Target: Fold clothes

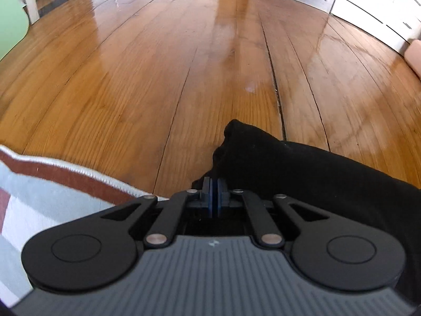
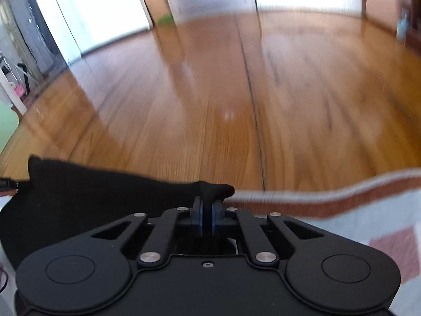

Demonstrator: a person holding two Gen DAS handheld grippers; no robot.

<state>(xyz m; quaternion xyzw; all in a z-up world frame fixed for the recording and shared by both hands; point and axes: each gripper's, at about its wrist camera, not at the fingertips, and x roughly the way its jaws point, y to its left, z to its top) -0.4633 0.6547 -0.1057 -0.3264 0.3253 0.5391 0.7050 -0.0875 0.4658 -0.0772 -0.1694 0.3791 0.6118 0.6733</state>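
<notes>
Left claw clenching edge of black garment; right claw pinching its other end. Stretching cloth taut between both, lifted over rug and wooden floor. Showing no finished fold; folding stage impossible telling.

wood floor, rug edge, room margins

glossy plank floor fills both views, with a dark open seam between boards and window glare on the far planks. rug, pale grey with a red-brown band and a light fringed edge, lies at the near left in the left view and near right in the right view. green panel at the far-left edge. white cabinet fronts far right. right view is blurred: bright doorway far left, wooden unit beside it, small blue item far right, unclear.
</notes>
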